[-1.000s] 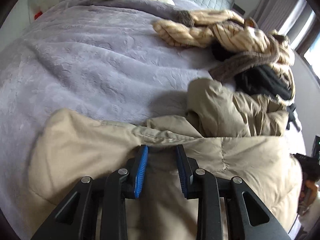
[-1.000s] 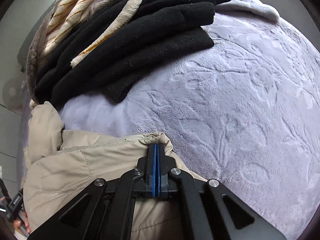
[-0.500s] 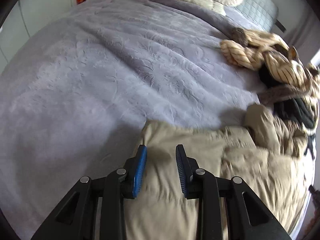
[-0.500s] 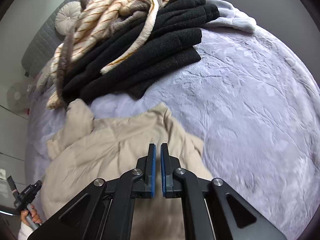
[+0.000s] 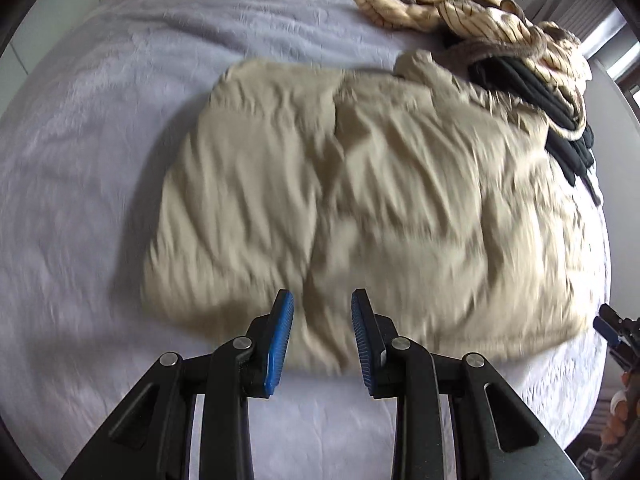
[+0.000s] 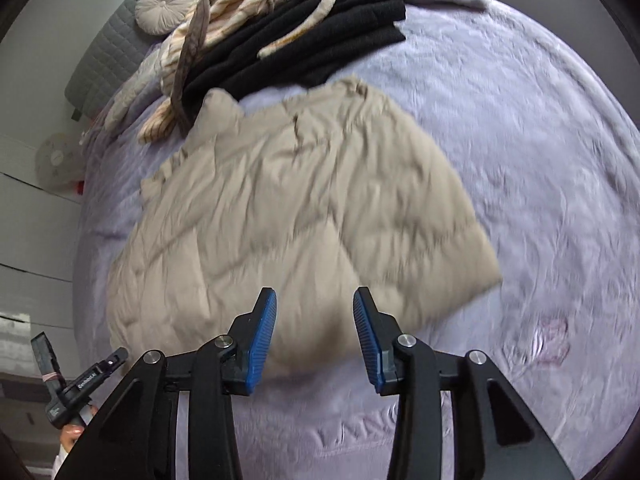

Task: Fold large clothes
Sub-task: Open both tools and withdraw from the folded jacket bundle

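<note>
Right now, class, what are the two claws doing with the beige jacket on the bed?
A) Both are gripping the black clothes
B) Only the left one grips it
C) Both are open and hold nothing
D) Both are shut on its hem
C: the left claw and the right claw both show a wide gap between their blue pads, and the beige jacket lies flat on the bed.

right hand-held gripper (image 6: pixel 314 332): blue pads spread apart, nothing held | beige puffer jacket (image 6: pixel 296 216): laid flat on lavender bed cover (image 6: pixel 540 152) (view blurred) | black and cream clothes pile (image 6: pixel 304 16): seen beyond the jacket, near a round cushion (image 6: pixel 167 3)
</note>
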A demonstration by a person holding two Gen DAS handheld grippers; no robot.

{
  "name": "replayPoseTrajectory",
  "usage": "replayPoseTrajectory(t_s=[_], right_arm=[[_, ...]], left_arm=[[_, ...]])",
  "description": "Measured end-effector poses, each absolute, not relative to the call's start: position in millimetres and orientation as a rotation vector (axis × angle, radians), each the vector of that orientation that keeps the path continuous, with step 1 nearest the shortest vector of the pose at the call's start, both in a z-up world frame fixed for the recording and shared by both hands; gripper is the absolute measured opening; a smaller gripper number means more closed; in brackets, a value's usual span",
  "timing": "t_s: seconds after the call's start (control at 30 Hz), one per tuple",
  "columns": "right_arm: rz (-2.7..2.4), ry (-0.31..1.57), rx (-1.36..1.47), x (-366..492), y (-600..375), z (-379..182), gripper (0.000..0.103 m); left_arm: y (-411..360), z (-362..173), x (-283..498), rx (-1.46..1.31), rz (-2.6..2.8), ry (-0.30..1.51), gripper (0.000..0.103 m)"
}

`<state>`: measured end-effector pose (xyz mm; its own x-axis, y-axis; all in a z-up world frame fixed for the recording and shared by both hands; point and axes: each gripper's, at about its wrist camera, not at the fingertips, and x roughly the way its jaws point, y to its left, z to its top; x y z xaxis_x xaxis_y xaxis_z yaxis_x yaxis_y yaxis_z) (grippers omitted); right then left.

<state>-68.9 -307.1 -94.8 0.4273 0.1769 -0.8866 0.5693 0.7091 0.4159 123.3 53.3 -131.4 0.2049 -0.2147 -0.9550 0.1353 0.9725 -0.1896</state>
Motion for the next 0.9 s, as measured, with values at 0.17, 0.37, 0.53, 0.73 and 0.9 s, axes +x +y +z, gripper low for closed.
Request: replayPoseTrajectory(t_s=[0.17,0.37,0.53,0.73,0.9], right_arm=[[-0.268,1.177,0.818,-90,-287,-106,0.054],[-0.253,1.217,0.848,-106,-269,-117,0.060],[-0.230,1.218,0.871,-109,-262,-123,0.078],[-0.212,1.185,0.905,-107,-258,-124,0.103],[-0.210,1.166,0.992,-106,-264,-133,0.103]], left_arm=[[49,-142,88,-0.019,-0.239,1.387,0.032],[51,-144,59,-0.017,-0.207,1.387,0.103],[50,-149,50,0.006,-0.179,1.388,0.103],[51,-150,50,0.032,-0.169,1.377,0.103],[55,-155,61,0.049,-0.119,1.374,0.103]])
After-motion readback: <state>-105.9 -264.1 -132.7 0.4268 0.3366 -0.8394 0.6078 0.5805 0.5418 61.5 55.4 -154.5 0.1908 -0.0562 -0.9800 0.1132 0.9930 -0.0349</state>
